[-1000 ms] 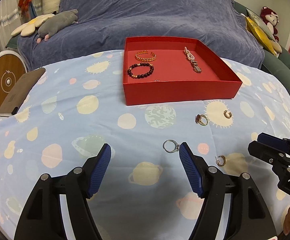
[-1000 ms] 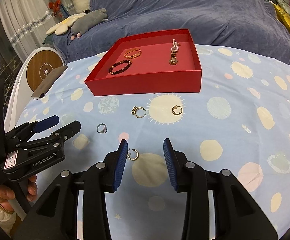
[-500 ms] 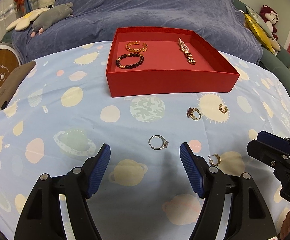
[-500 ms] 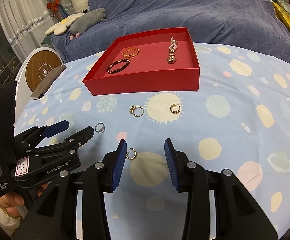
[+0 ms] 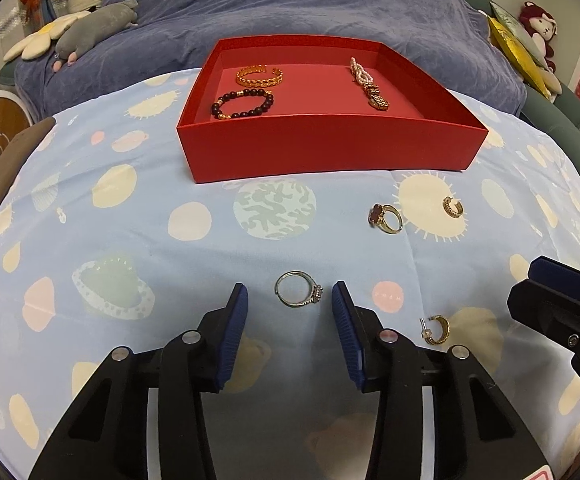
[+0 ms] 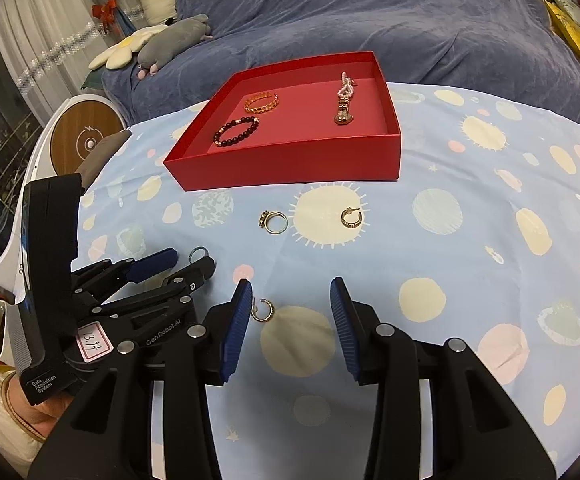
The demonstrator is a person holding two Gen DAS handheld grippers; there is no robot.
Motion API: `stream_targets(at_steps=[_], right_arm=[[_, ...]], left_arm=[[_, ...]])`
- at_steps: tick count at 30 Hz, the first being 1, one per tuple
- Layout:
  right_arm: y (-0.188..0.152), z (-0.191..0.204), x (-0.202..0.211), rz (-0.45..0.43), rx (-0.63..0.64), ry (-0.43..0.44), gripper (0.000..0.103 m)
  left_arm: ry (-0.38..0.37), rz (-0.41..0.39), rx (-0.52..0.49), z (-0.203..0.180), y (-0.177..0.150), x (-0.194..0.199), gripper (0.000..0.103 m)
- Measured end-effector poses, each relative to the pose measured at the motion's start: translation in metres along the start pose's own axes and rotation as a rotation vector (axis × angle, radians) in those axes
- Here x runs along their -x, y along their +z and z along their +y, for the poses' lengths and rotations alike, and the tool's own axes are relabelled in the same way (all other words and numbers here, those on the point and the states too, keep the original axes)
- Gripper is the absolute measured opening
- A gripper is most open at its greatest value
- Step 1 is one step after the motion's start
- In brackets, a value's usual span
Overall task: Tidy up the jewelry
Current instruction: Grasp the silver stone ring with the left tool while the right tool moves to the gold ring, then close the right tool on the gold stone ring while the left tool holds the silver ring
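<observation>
A silver ring (image 5: 298, 289) with a small stone lies on the spotted blue cloth, between the blue pads of my left gripper (image 5: 290, 300). Its jaws are closing around the ring, with a gap still showing on both sides. From the right wrist view that left gripper (image 6: 187, 262) half covers the same silver ring (image 6: 197, 254). My right gripper (image 6: 291, 294) hangs open over the cloth, a gold hoop earring (image 6: 263, 311) just inside its left pad. A red tray (image 5: 330, 148) behind holds a gold bangle (image 5: 258, 76), a dark bead bracelet (image 5: 241, 106) and a pearl piece (image 5: 368, 84).
A gold ring with a red stone (image 5: 385, 218) and a second gold hoop earring (image 5: 453, 206) lie between the tray and the grippers. A brown phone-like slab (image 5: 5, 168) sits at the cloth's left edge. A blue-covered sofa (image 5: 290, 4) with plush toys stands behind.
My left gripper has sunk toward the cloth and shifted so the silver ring lies between its pads, and its jaws have narrowed. The right gripper has stayed put.
</observation>
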State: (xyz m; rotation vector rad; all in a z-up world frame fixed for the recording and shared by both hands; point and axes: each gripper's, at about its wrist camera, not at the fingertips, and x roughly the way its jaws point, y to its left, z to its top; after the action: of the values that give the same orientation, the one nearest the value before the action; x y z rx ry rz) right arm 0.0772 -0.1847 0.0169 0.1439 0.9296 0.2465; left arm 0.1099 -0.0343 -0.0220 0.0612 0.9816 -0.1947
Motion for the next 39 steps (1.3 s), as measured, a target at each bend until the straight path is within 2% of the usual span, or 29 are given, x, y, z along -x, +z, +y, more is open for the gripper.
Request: stream_targets(at_steps=[4, 12, 22, 28, 35, 37, 39], right_arm=[[0.002, 0.002, -0.003, 0.004, -0.002, 0.003, 0.039], [0.015, 0.016, -0.017, 0.006, 0.029, 0.003, 0.039], [0.040, 0.027, -0.058, 0.024, 0.047, 0.009, 0.039], [0.041, 0.022, -0.080, 0.054, 0.034, -0.013, 0.039], [0.040, 0.029, -0.090, 0.048, 0.090, -0.039, 0.039], [0.039, 0.031, -0.090, 0.040, 0.110, -0.055, 0.037], [0.039, 0.032, -0.089, 0.042, 0.126, -0.070, 0.024]], left_arm=[[0.006, -0.009, -0.004, 0.002, 0.002, 0.000, 0.022], [-0.022, -0.009, 0.007, 0.007, 0.002, 0.006, 0.021], [-0.046, -0.027, 0.031, 0.024, 0.001, 0.026, 0.021], [-0.046, -0.024, 0.047, 0.035, -0.001, 0.029, 0.021], [-0.043, -0.017, 0.056, 0.040, -0.004, 0.031, 0.021], [-0.043, -0.018, 0.056, 0.041, -0.004, 0.031, 0.021], [-0.042, -0.020, 0.055, 0.041, -0.004, 0.031, 0.021]])
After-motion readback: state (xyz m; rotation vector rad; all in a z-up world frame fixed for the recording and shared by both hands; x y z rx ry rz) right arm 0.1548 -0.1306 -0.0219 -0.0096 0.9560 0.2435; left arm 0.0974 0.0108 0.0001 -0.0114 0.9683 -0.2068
